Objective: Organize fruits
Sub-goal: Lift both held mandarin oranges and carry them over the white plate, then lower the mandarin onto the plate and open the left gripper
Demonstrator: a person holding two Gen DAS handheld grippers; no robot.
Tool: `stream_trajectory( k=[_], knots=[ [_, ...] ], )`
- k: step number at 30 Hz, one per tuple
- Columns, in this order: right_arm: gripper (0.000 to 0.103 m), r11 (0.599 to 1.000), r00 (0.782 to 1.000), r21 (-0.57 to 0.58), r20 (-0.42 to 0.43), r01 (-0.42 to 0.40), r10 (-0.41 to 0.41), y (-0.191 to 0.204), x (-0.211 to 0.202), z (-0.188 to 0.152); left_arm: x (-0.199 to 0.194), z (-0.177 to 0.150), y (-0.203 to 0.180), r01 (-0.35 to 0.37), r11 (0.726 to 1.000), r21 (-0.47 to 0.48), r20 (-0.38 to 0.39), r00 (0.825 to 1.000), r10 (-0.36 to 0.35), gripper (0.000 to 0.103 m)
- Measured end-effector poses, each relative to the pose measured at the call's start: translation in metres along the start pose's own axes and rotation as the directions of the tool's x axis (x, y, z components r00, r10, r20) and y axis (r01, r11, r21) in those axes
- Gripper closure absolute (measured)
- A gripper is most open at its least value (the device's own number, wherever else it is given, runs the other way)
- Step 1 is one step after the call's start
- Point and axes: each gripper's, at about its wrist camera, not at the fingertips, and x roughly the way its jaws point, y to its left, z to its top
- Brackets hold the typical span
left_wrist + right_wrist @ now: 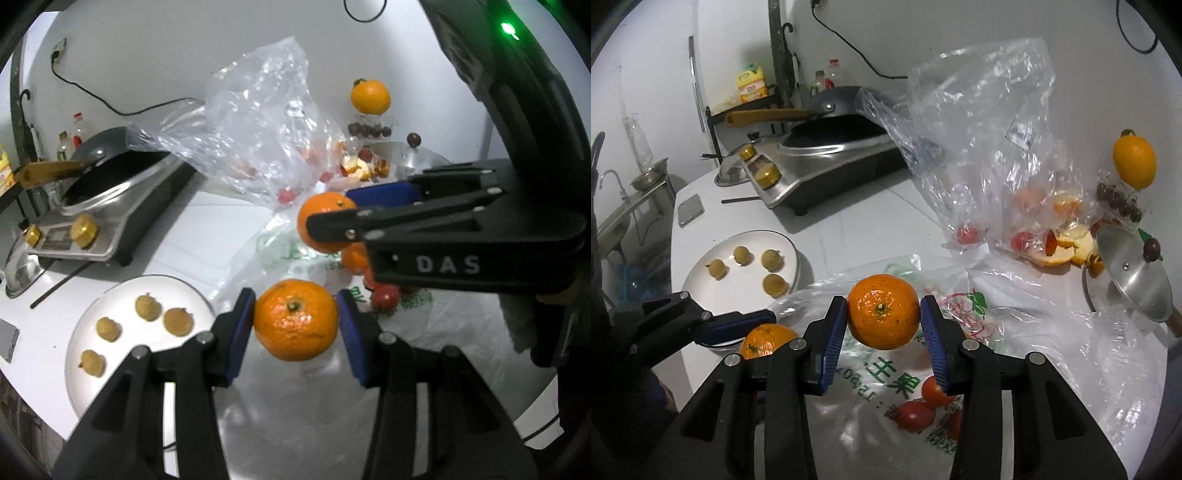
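Far left on the white table (849, 229): a steel sink (613, 218) past the table's edge, a phone (690, 209) lying flat, a steel bowl (20, 271); behind, a stove (827, 166) with brass knobs carrying a dark wok (834, 99) with a wooden handle, bottles against the wall.

Next, a white plate (122, 295) bearing four small brownish fruits (147, 307), each apart from the others.

Centre of the left wrist view: left gripper (295, 317) clamped on a mandarin (295, 319), blue pads pressing both flanks, stem toward the camera, fruit clear of the table, just right of the plate.

Centre of the right wrist view: right gripper (882, 314) likewise closed on a second mandarin (882, 312), jaws narrow around it, raised over a printed plastic bag (886, 373) spread flat; small red fruits (916, 415) lying on that bag below the pads; a further orange fruit (354, 258) among them.

Behind, a crumpled clear bag (982, 129) standing up, holding a few red fruits and orange pieces.

Further right, orange peel (1067, 247) on the table; a steel pot lid (1134, 280) with a dark knob; at the back, a yellow-orange citrus (1134, 162) perched above a packet of dark round fruits (1119, 199).
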Motion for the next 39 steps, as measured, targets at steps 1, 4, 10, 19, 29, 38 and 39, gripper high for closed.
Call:
stream_trajectory(
  k=[1, 4, 10, 19, 29, 38, 39],
  knots=[
    [0.060, 1.000, 1.000, -0.004, 0.004, -0.001, 0.001, 0.003, -0.003, 0.001, -0.003, 0.000, 0.003, -0.004, 1.000, -0.004, 0.005, 1.000, 0.004, 0.057],
    [0.060, 1.000, 1.000, -0.012, 0.014, -0.001, 0.001, 0.013, -0.009, 0.002, -0.013, -0.002, 0.010, -0.021, 1.000, -0.012, 0.020, 1.000, 0.021, 0.057],
    [0.060, 1.000, 1.000, -0.027, 0.026, -0.012, 0.013, 0.031, -0.017, 0.004, -0.030, -0.009, 0.029, -0.055, 0.998, -0.032, 0.037, 0.998, 0.056, 0.057],
    [0.060, 0.997, 0.999, -0.066, 0.019, -0.042, 0.043, 0.063, -0.014, 0.010, -0.047, -0.032, 0.064, -0.123, 0.989, -0.078, 0.025, 0.992, 0.125, 0.057],
    [0.060, 0.991, 0.996, -0.105, -0.007, -0.086, 0.085, 0.097, 0.002, 0.017, -0.047, -0.049, 0.105, -0.181, 0.975, -0.131, 0.009, 0.983, 0.184, 0.057],
    [0.060, 0.987, 0.994, -0.116, -0.035, -0.108, 0.104, 0.110, 0.021, 0.021, -0.034, -0.055, 0.124, -0.198, 0.971, -0.136, -0.009, 0.980, 0.199, 0.057],
    [0.060, 0.987, 0.993, -0.116, -0.038, -0.111, 0.108, 0.111, 0.024, 0.021, -0.032, -0.055, 0.125, -0.198, 0.971, -0.135, -0.011, 0.980, 0.198, 0.057]
  ],
)
